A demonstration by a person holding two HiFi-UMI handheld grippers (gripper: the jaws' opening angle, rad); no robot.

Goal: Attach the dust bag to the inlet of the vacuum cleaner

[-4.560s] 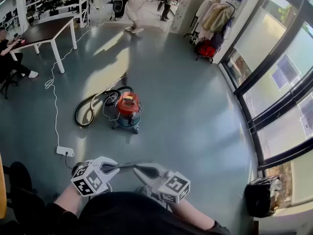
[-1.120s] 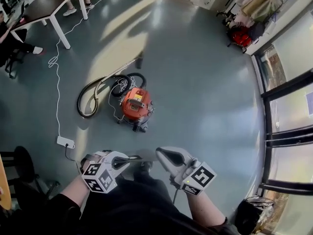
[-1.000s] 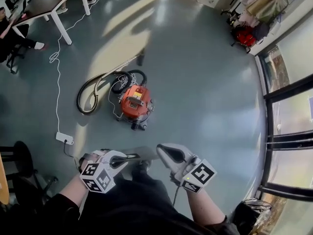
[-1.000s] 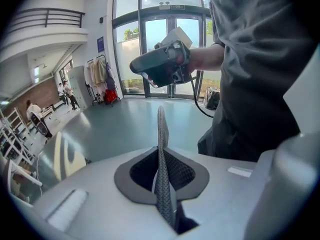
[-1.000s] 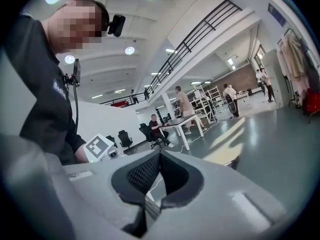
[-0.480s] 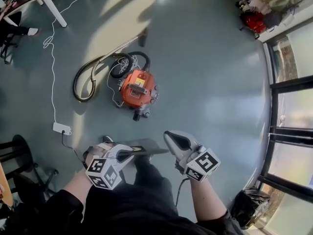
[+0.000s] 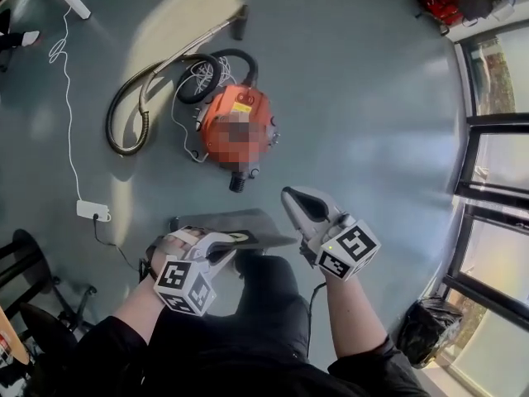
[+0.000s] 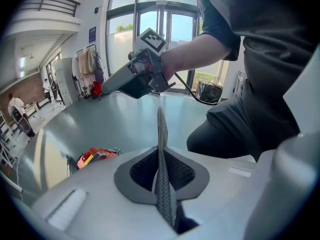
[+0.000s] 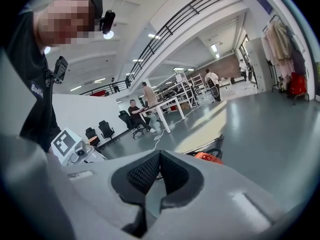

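The orange vacuum cleaner [image 7: 238, 131] stands on the grey floor ahead of me, its black hose [image 7: 132, 114] coiled at its left. It also shows small in the left gripper view, the vacuum cleaner [image 8: 97, 156], and behind the right jaws, the vacuum cleaner [image 9: 210, 157]. My left gripper [image 7: 238, 240] is shut on the flat grey dust bag [image 7: 235, 224], which stands edge-on as a thin textured sheet, the dust bag [image 8: 161, 134], between the jaws. My right gripper [image 7: 291, 197] hangs shut and empty just right of the bag, short of the vacuum.
A white power strip [image 7: 92, 211] with its cable lies on the floor at the left. A black chair base [image 7: 25, 259] is at the lower left, a dark bag [image 7: 426, 329] at the lower right by the glass doors [image 7: 488, 164]. People sit at a table [image 9: 165, 106] far off.
Both grippers have sunk toward the floor with the dust bag, and the vacuum cleaner has grown larger and nearer in the head view. Both jaws stay as they were.
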